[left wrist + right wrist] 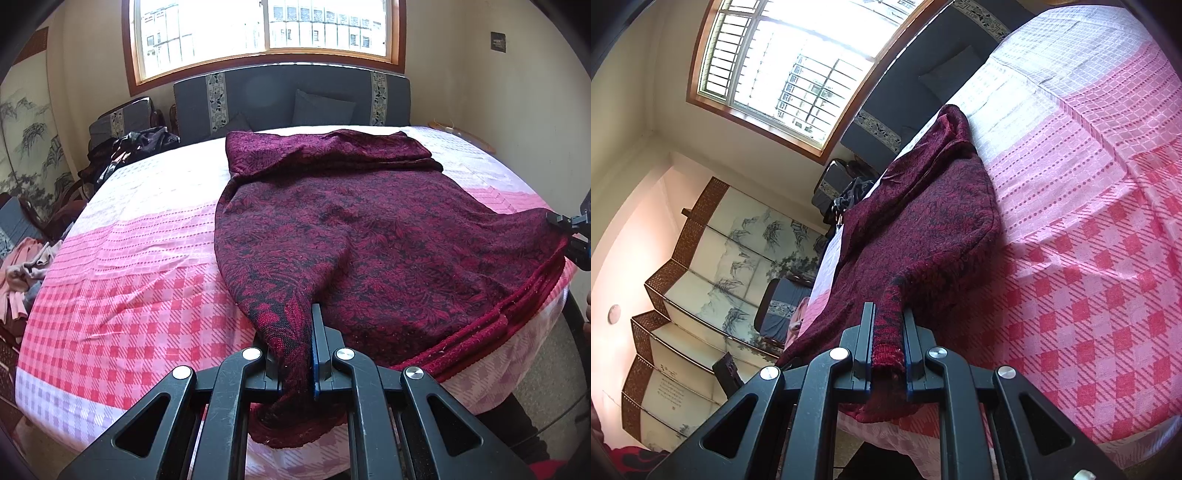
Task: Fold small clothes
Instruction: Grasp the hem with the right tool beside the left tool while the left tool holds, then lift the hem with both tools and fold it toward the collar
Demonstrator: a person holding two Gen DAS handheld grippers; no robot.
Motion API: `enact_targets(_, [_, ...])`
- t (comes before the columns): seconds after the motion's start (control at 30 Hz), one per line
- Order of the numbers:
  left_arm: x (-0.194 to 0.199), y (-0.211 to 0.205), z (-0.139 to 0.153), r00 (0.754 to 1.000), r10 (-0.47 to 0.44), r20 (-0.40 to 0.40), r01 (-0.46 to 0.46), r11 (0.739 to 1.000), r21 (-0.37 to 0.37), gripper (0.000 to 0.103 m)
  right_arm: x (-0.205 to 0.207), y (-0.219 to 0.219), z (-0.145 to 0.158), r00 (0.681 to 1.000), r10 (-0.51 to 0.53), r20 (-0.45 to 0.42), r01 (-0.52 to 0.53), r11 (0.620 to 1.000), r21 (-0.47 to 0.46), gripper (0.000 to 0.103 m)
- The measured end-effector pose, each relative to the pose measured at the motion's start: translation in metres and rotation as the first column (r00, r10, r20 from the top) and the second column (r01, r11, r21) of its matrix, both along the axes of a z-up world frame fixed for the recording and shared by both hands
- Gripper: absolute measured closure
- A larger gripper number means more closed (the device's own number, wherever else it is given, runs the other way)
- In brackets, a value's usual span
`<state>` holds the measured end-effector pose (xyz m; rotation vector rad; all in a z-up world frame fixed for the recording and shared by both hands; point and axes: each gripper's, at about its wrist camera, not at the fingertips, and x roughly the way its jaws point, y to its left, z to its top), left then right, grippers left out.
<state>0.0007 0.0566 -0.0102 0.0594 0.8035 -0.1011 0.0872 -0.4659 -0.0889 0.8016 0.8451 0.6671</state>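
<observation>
A dark red knitted garment (369,221) with a black leaf pattern lies spread on the bed, its far part folded over. My left gripper (295,354) is shut on the garment's near left hem corner, and the cloth bunches between the fingers. My right gripper (888,339) is shut on the other hem corner of the garment (916,229). The right gripper also shows at the right edge of the left wrist view (569,232), pinching the cloth there. The hem between the two grippers lies along the bed's near edge.
The bed (129,288) has a pink and white checked cover. A grey headboard (291,96) and pillows stand below the window. Piles of clothes (22,273) lie left of the bed. A folding painted screen (701,277) stands by the wall.
</observation>
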Motion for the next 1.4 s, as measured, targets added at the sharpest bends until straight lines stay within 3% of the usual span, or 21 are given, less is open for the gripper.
enact_targets(0.1, [0.002, 0.0, 0.002, 1.0, -0.004, 0.0, 0.004, 1.0, 0.001, 0.093, 0.004, 0.0, 0.004, 1.0, 0.005, 0.006, -0.005, 1.0, -0.007, 0.09])
enact_targets(0.4, [0.026, 0.013, 0.019, 1.0, -0.005, -0.018, 0.003, 0.996, -0.089, 0.093, 0.026, 0.002, 0.029, 0.999, 0.018, 0.046, -0.017, 0.999, -0.028, 0.09])
enact_targets(0.77, [0.066, 0.019, 0.062, 0.999, 0.001, 0.051, 0.005, 0.993, -0.116, 0.093, 0.071, 0.01, 0.073, 0.992, 0.034, 0.12, -0.03, 0.999, -0.039, 0.09])
enact_targets(1.4, [0.158, 0.022, 0.079, 0.996, 0.045, 0.078, -0.04, 0.997, -0.066, 0.093, 0.168, 0.02, 0.101, 0.991, -0.011, 0.131, 0.016, 0.999, -0.039, 0.091])
